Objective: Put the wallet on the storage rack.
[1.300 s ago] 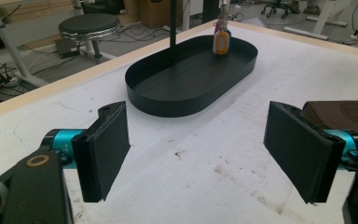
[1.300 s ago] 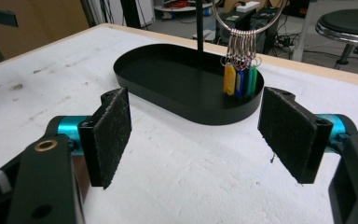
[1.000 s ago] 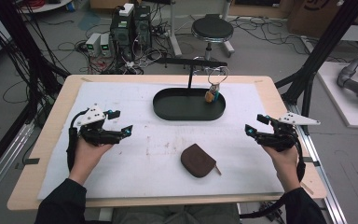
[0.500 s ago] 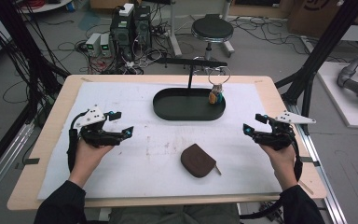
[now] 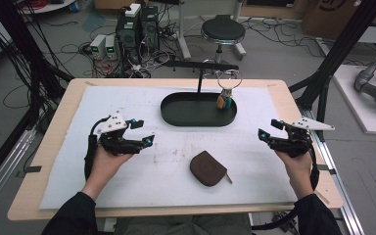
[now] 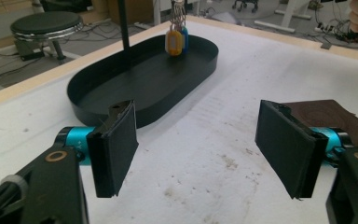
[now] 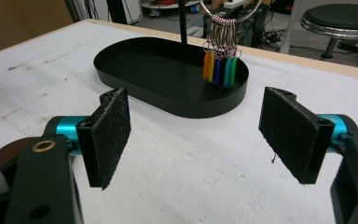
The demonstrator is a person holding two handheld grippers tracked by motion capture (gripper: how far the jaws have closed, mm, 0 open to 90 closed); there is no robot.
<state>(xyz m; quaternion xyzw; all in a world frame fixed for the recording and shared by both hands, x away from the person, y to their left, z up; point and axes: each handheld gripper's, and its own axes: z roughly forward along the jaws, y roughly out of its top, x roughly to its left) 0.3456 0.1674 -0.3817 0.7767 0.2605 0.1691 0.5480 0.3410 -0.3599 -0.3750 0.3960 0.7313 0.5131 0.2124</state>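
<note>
So the brown leather pouch (image 5: pixel 208 168) is lying flat on the white mat (image 5: pixel 127 107), roughly dead centre and a bit toward my edge of the table, nothing touching it. My left gripper (image 5: pixel 144 132) sits at about 10 o'clock from it, well apart, jaws spread with only bare mat between them; they've just been closing a little but nothing's in there. In the left gripper view the pouch (image 6: pixel 328 116) peeks out behind the right-hand jaw. My right gripper (image 5: pixel 267 128) is off at about 2 o'clock from the pouch, also well apart, jaws wide and holding nothing. Up at 12 o'clock there's the black oval tray (image 5: pixel 176 105) with a thin post, and a ring of coloured key tags (image 7: pixel 219 67) hanging over its right end. Can't read any writing or brand anywhere, it's too small. Nothing stands between either gripper and the pouch.
</note>
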